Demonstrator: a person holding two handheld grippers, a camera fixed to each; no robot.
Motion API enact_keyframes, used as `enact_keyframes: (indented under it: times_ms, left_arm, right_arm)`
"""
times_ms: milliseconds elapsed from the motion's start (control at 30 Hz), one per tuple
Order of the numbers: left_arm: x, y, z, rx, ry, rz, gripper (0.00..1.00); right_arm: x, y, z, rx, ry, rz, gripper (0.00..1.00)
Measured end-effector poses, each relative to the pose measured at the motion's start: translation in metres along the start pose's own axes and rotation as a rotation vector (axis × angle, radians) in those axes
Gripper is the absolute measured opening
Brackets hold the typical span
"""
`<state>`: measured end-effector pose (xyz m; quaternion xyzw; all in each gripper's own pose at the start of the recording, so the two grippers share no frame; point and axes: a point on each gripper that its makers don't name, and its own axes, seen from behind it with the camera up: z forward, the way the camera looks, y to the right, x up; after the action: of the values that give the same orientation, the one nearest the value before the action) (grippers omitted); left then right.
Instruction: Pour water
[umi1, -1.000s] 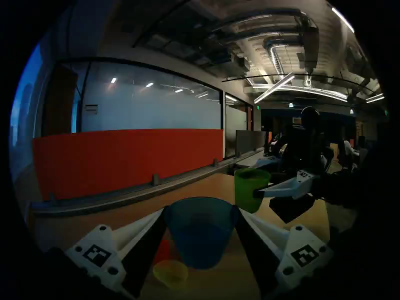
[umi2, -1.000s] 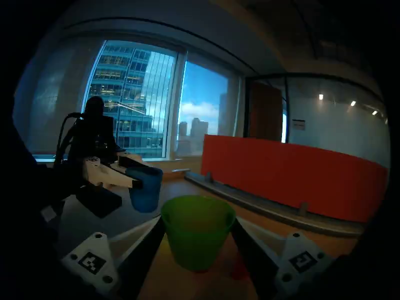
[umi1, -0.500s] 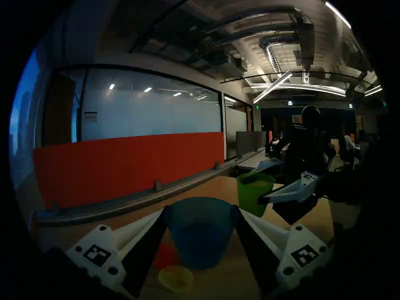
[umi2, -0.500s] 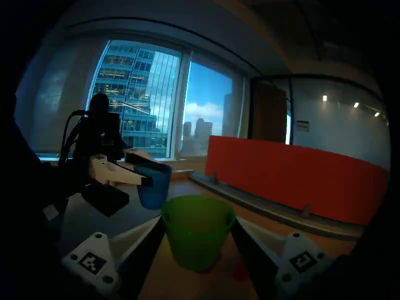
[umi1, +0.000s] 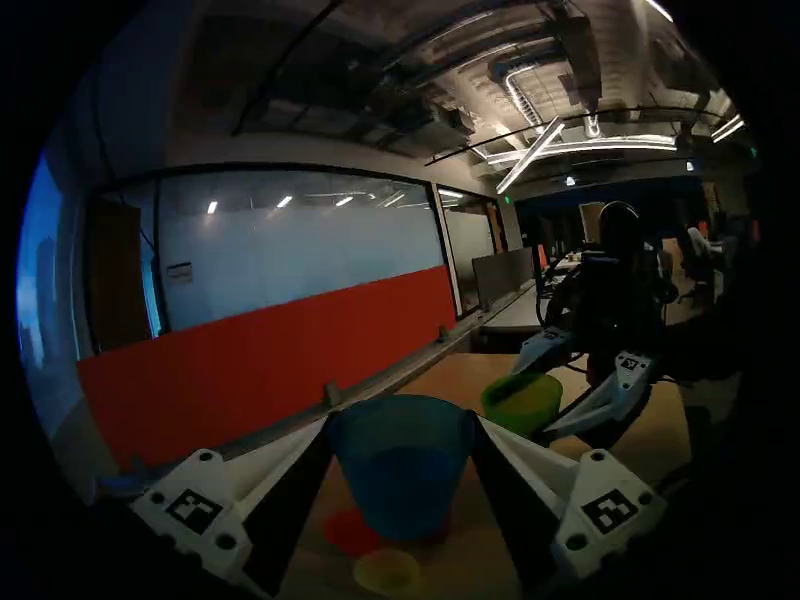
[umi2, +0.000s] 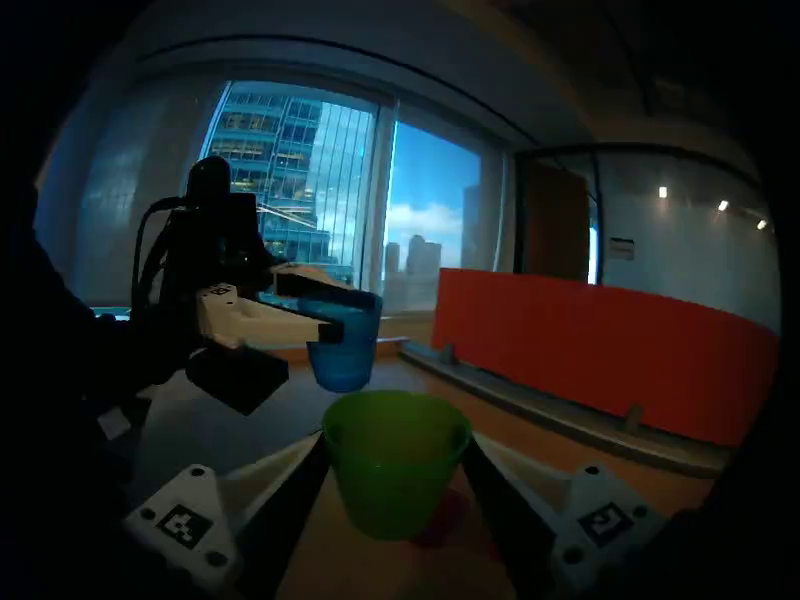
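Our left gripper (umi1: 402, 428) pinches blue cup (umi1: 402, 470) | right gripper (umi2: 395, 442) pinches green cup (umi2: 395, 480) | left gripper view adds yellow cup (umi1: 387, 572) below.

Table (umi1: 460, 375), red cup (umi1: 352, 530), yellow cup (umi1: 388, 572)

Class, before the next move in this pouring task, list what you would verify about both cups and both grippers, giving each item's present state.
1. Left gripper jaws pressing the translucent blue plastic cup: ok.
2. Right gripper jaws pressing the green plastic cup: ok.
3. Blue cup higher than green cup, judged from the right gripper view: ok.
4. Blue cup's rim over green cup's mouth: not ok, they are apart.
5. Amount of water in blue cup: cannot tell.
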<state>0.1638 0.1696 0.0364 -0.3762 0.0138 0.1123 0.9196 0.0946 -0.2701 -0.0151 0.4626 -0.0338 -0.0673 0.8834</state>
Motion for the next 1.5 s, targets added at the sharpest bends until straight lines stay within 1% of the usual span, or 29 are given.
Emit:
enact_keyframes:
  times_ms: [167,467,667,967,1267,1500]
  left_arm:
    - [0.013,-0.001,-0.001,0.013,0.003,0.067,0.9]
    - [0.037,0.003,0.003,0.022,0.008,0.198,0.9]
    - [0.048,0.005,0.006,0.031,0.012,0.277,0.9]
    - [0.056,0.011,0.01,0.043,0.004,0.391,0.9]
    - [0.059,0.017,0.011,0.046,-0.019,0.498,0.9]
    - [0.061,0.02,0.011,0.053,-0.028,0.565,0.9]
  right_arm:
    - [-0.002,-0.009,0.005,0.022,0.0,0.002,0.91]
    - [-0.005,-0.025,0.012,0.063,-0.004,0.001,0.91]
    - [-0.007,-0.033,0.019,0.085,-0.005,0.003,0.91]
    - [-0.005,-0.042,0.027,0.112,0.001,0.007,0.91]
    - [-0.004,-0.047,0.032,0.13,0.003,0.006,0.91]
    - [-0.005,-0.047,0.034,0.135,0.003,0.009,0.91]
